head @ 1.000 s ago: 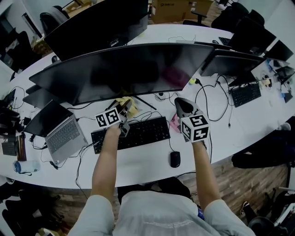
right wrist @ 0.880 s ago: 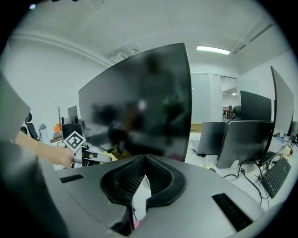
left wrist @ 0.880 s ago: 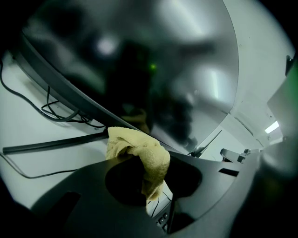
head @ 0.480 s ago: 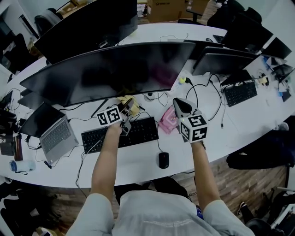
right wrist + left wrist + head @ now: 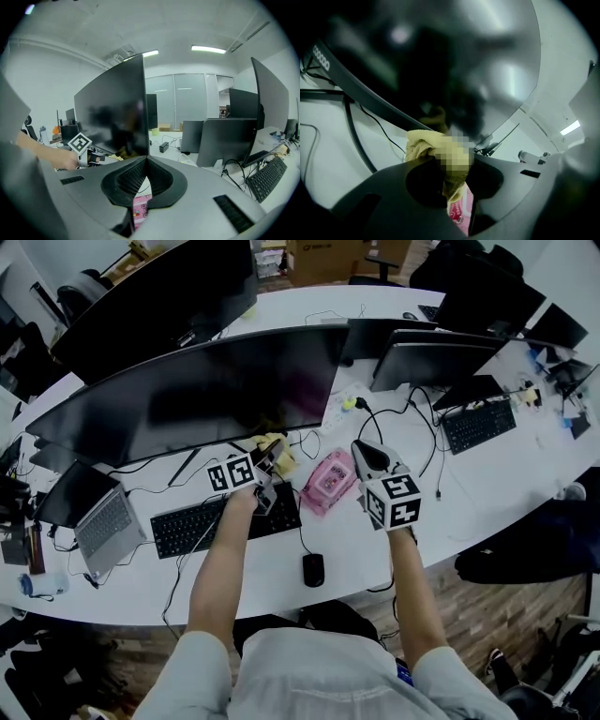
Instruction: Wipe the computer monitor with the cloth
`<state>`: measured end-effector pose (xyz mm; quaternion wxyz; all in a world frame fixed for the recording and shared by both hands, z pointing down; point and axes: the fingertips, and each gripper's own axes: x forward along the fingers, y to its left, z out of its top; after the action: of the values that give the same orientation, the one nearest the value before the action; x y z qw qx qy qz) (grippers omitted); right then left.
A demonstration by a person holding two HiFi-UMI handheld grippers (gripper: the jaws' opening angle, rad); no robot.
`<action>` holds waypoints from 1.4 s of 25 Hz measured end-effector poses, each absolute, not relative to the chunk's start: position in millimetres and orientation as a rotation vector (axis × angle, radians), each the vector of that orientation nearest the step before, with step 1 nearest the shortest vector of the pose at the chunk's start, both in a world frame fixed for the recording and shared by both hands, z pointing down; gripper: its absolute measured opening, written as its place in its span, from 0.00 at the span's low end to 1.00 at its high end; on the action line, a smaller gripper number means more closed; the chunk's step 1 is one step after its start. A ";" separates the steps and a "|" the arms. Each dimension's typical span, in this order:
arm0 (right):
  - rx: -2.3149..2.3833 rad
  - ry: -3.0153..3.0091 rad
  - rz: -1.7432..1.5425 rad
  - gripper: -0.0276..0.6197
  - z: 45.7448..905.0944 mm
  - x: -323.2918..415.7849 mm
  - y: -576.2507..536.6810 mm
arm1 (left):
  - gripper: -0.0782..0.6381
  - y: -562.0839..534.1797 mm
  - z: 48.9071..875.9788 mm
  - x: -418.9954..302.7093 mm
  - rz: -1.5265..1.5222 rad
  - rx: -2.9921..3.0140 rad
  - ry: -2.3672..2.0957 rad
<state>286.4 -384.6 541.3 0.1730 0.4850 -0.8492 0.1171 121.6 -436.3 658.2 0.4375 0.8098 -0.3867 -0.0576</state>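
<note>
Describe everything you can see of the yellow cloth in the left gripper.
The cloth is pale yellow, soft and nubbly like terry towelling, and bunched into a crumpled wad. The left hand-held gripper is shut on it, with a fold hanging down between the jaws. It sits close by the lower edge of the wide curved monitor, whose dark screen shows a dim reflection of it. Whether it touches the screen cannot be told.
</note>
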 end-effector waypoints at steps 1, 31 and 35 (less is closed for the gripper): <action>1.383 -2.406 0.331 0.08 540.8 291.9 -385.4 | 0.24 -437.5 657.4 130.2 -0.154 2.010 -0.948; 1.522 -2.347 0.345 0.08 542.1 398.2 -379.3 | 0.24 -477.1 612.2 264.1 -0.648 1.750 -0.819; 1.551 -2.330 0.338 0.08 536.7 402.1 -377.4 | 0.24 -474.8 593.9 261.2 -0.690 1.770 -0.813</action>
<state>402.1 -377.4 536.7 0.1604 0.5429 -0.8158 0.1183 261.2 -474.8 593.9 0.5121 0.7358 -0.3378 -0.2868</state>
